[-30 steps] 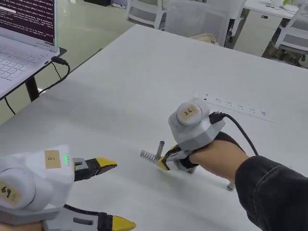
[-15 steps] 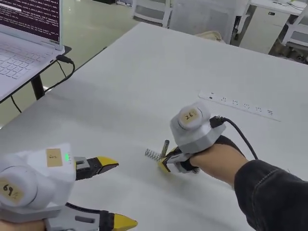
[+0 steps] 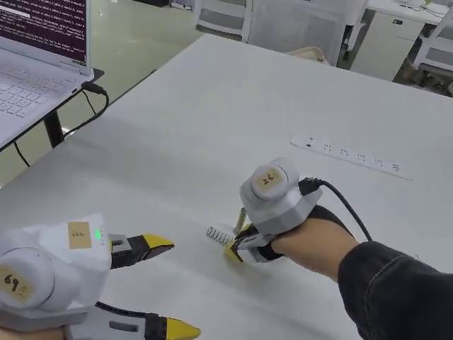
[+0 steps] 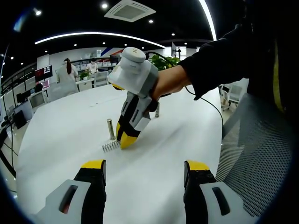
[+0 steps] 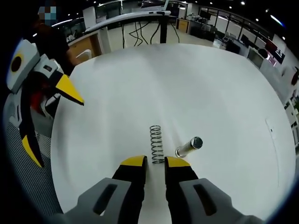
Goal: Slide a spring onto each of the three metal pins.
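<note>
A loose spring lies flat on the white table, beside an upright bare metal pin. My right gripper is low on the table, its yellow tips nearly together with the spring's near end between them. In the head view that gripper sits just right of the spring and the pin. My left gripper hovers open at the near left with nothing between its fingers. In the left gripper view, its tips point at the spring, the pin and the right gripper.
A white power strip lies at the far right of the table. A laptop with a black cable sits on a stand to the left. A second pin stands behind the right hand. Office chairs stand beyond the table.
My right gripper has dropped slightly down and left, bringing its tips onto the spring's end; the spring has shifted a little away from the pin. The left gripper has stayed put.
</note>
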### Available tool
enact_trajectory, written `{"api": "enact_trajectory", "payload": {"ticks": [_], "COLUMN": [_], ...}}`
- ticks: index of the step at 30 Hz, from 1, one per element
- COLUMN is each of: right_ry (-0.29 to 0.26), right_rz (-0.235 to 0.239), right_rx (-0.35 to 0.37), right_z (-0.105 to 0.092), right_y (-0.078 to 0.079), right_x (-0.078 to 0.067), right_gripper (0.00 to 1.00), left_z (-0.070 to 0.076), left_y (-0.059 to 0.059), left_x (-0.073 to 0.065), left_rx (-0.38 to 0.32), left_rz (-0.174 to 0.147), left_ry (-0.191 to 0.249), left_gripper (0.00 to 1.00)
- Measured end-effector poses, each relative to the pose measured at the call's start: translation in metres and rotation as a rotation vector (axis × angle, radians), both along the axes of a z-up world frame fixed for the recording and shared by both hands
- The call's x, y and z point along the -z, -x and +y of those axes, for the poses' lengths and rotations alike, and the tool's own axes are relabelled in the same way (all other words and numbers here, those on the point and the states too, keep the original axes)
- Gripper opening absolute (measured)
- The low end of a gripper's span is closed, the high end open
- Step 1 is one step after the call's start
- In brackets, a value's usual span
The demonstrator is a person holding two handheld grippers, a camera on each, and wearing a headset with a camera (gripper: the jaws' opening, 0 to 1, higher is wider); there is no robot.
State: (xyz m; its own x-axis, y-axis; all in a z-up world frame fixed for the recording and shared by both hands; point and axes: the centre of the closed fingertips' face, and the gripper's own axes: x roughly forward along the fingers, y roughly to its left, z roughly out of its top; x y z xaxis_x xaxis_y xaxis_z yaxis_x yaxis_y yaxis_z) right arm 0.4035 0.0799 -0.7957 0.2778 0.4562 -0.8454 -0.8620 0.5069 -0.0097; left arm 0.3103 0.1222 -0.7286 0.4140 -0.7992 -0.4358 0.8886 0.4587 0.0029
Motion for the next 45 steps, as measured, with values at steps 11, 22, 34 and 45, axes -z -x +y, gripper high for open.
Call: {"api": "enact_trajectory", "payload": {"ticks": [11, 22, 34, 45], "right_ry": [0.029, 0.039, 0.062, 0.071], "right_rz": [-0.028, -0.025, -0.023, 0.017], "right_rx": [-0.049, -0.081, -0.163, -0.224], "right_z": [0.001, -0.001, -0.006, -0.014], "right_y": [0.002, 0.008, 0.032, 0.065], "right_x": [0.001, -0.007, -0.041, -0.059], "right_gripper": [0.09, 0.08, 0.08, 0.08], "left_z": [0.001, 0.001, -0.002, -0.009], "left_y": [0.000, -0.003, -0.009, -0.008], "left_x": [-0.001, -0.004, -0.014, -0.023], "left_rx": [-0.003, -0.004, 0.013, 0.043], "left_rz": [0.000, -0.011, -0.047, -0.083], "left_ry": [0.003, 0.000, -0.009, -0.020], "left_gripper": [0.63, 0.63, 0.61, 0.55]}}
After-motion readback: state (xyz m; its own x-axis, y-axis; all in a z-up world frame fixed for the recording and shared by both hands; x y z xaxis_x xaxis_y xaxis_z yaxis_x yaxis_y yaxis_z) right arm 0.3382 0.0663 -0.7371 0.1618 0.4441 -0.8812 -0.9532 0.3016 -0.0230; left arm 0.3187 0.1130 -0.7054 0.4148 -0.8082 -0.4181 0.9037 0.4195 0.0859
